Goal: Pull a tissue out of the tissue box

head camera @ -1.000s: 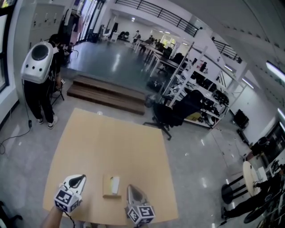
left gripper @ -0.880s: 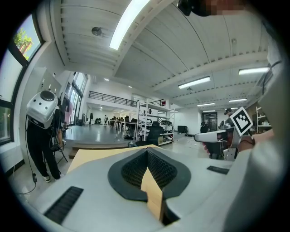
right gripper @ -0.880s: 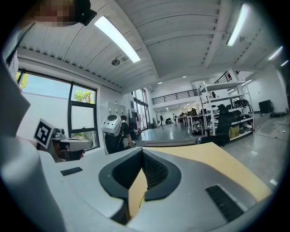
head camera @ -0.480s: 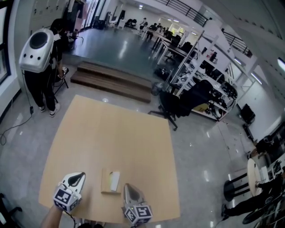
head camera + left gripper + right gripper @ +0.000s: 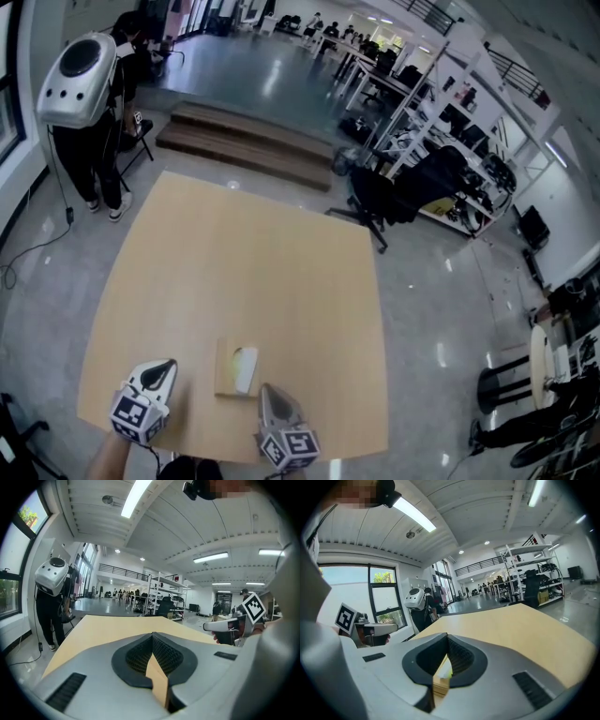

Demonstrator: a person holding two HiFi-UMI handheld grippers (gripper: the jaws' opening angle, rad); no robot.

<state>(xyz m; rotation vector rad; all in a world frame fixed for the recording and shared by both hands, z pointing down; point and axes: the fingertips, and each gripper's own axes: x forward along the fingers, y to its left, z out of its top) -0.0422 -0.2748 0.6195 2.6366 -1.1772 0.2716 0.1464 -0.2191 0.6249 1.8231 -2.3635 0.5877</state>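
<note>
Left gripper (image 5: 165, 369) has its jaws pressed together on nothing, just a sliver of wooden table (image 5: 234, 253) showing below the pads. Right gripper (image 5: 268, 394) is closed and empty too, with only a strip of tissue box (image 5: 225, 370) peeking under it. The box sits between both tips, white tissue (image 5: 246, 362) up; the person's arm (image 5: 106, 459) is cut off at the edge

No lettering, brand name, number or label is showing legibly in any view. The only sign-like marks showing are black-and-white square markers (image 5: 253, 607), and these are carrying no characters. One marked cube (image 5: 137, 418) is riding on the left tongs (image 5: 165, 367) at the lower left of the head view. The other cube (image 5: 291, 448) is riding on the right tongs (image 5: 269, 392) at the lower centre.
</note>
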